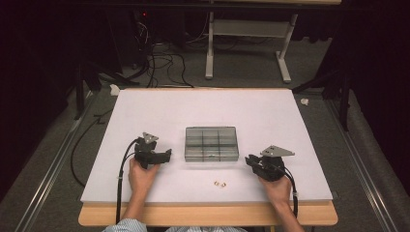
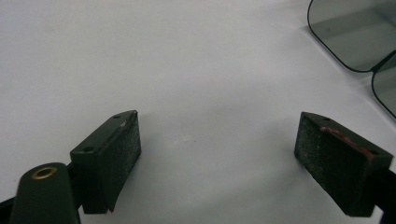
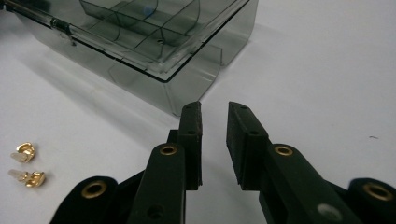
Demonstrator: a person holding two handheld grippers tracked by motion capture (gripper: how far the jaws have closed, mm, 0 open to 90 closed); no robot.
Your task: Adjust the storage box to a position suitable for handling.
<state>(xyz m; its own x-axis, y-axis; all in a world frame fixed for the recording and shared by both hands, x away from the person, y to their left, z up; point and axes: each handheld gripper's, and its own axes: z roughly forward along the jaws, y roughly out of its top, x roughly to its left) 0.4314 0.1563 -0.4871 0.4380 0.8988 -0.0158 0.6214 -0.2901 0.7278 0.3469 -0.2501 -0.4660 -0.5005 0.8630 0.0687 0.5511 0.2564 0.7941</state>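
A shallow rectangular organiser box of smoky translucent plastic (image 1: 212,143) is seen lying flat at the middle of the matte white table top (image 1: 203,106), its lid closed and fastened by a small metal clasp on the front wall. Through the lid, curved dividers are made out, splitting the inside into small compartments. In the right gripper view the box's rounded corner (image 3: 187,74) is found just ahead of the jaw tips, apart from them.

Two small shiny brass-coloured fittings (image 1: 220,183) are seen lying side by side on the table, near the front edge and just in front of the box; in the right gripper view they (image 3: 25,165) lie low at the left, well clear of the jaws.

The left gripper (image 1: 167,153), black and blocky with a grey three-cornered plate on top, is held left of the box. Its jaws stand wide apart, the rough black pads (image 2: 126,149) facing each other over bare table with nothing between them.

The right gripper (image 1: 250,159) is held right of the box. Its jaws are drawn close together, a narrow gap left between the flat pads (image 3: 236,140); nothing is gripped.
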